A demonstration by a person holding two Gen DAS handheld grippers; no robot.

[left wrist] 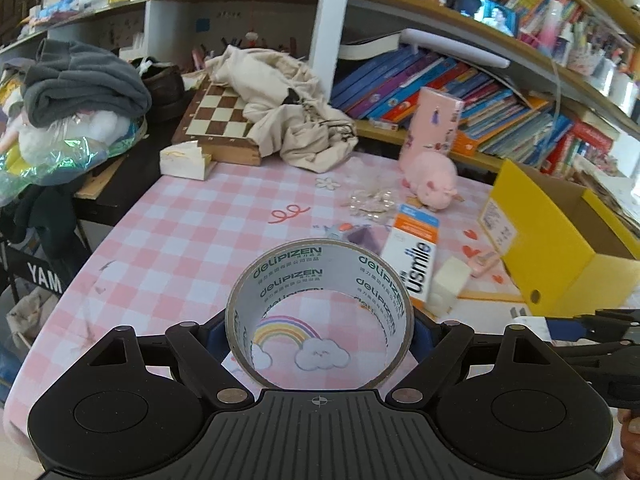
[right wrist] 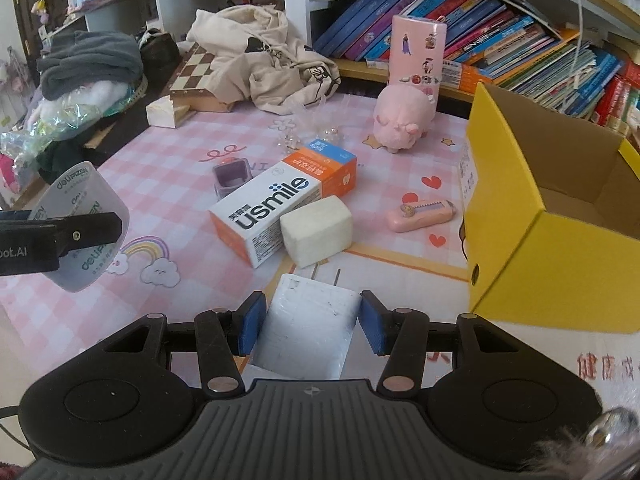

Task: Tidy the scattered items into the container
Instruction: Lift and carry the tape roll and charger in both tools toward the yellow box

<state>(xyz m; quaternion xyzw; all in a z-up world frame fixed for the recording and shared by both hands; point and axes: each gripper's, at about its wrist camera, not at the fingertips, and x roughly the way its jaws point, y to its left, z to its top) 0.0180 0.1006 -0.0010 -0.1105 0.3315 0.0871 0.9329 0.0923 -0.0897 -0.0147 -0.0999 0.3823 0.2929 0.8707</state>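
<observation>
My left gripper (left wrist: 320, 330) clamps the tape roll (left wrist: 320, 280); my right gripper (right wrist: 310, 320) clamps the white plug adapter (right wrist: 308, 324). The yellow box (right wrist: 560, 248) sits at 2 o'clock, the usmile carton (right wrist: 276, 204) at 12

The left gripper (left wrist: 318, 332) tilts downward, lifted off the surface, its jaws set wide and clamped on the outer sides of a roll of tape (left wrist: 320, 312) (the roll's open core faces the camera). The right gripper (right wrist: 312, 320) also tilts downward, its blue pads (right wrist: 252, 322) pressed against the two sides of a white plug adapter (right wrist: 306, 328), prongs pointing forward. The left gripper shows at the left edge of the right wrist view.
</observation>
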